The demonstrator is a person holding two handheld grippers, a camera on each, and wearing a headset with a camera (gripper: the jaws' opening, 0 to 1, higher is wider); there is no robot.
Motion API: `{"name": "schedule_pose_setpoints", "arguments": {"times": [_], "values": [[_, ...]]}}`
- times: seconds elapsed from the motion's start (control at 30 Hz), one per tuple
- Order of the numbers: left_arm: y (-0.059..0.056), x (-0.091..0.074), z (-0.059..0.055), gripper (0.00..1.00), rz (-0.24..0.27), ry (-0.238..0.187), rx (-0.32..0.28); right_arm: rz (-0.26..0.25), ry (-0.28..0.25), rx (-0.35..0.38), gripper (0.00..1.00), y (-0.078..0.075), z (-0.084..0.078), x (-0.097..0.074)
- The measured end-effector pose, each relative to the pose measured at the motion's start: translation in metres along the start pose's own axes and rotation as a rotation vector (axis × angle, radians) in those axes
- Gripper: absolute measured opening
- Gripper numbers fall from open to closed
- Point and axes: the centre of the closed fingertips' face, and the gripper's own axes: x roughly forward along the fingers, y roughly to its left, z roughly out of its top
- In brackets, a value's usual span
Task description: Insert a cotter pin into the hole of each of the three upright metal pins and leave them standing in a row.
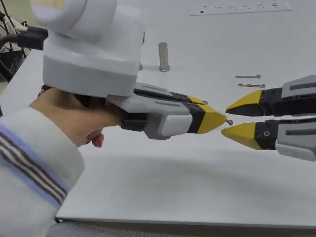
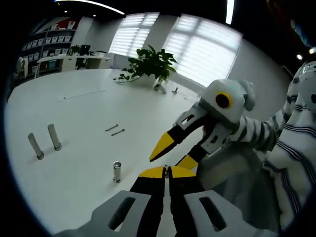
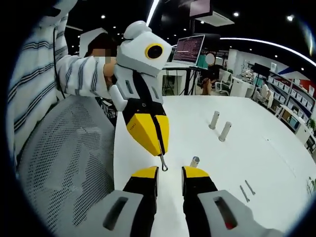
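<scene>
- A thin silver cotter pin (image 3: 162, 163) is pinched in the left claw (image 2: 166, 171). Its yellow-tipped jaws are closed tight on the pin, and just the looped end sticks out past the tips.
- That looped end hangs in the air above the white bench (image 1: 173, 173), in the gap between the two spread tips of the right claw (image 3: 170, 173). I cannot tell whether it touches either tip.
- The right claw stands wide apart with nothing in its grip. In the head view it reaches in from the right, nose to nose with the left claw.
- The person's left hand (image 1: 74, 118), in a striped sleeve, grips the grey body of the left claw.
- Three upright grey metal cylinder pins stand on the bench beyond the claws. In the right gripper view the lone near pin (image 3: 194, 161) is just past the right claw's tip. The two far pins stand close together further back, one (image 3: 225, 131) beside the other (image 3: 214, 119).
- Two spare silver cotter pins lie flat on the bench, side by side and well apart from the metal pins: the first spare (image 1: 248, 76) and the second spare (image 1: 252, 85).
- A long white power strip (image 1: 239, 8) lies at the bench's far edge.
- A grey mesh chair (image 3: 64, 158) stands by the bench in the right gripper view.
- A leafy green potted plant (image 2: 148, 61) sits at the far end in the left gripper view.
</scene>
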Motion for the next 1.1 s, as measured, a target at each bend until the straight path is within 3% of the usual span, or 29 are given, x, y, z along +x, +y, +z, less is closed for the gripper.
{"name": "schedule_pose_setpoints", "arguments": {"times": [0.3,0.6,0.87,1.1], "values": [[-0.005,-0.003,-0.005,0.0,-0.025,0.037,0.159,0.082,-0.043,0.137,0.09,0.01,-0.001,-0.002],[-0.008,-0.004,-0.009,0.0,-0.051,0.06,0.243,0.141,-0.064,0.171,0.06,0.022,0.002,-0.001],[-0.008,-0.002,-0.01,0.0,-0.058,0.063,0.279,0.159,-0.058,0.191,0.0,0.027,0.001,0.0],[-0.005,-0.004,-0.014,0.0,-0.057,0.081,0.298,0.158,-0.057,0.163,0.0,0.028,0.0,-0.001]]}}
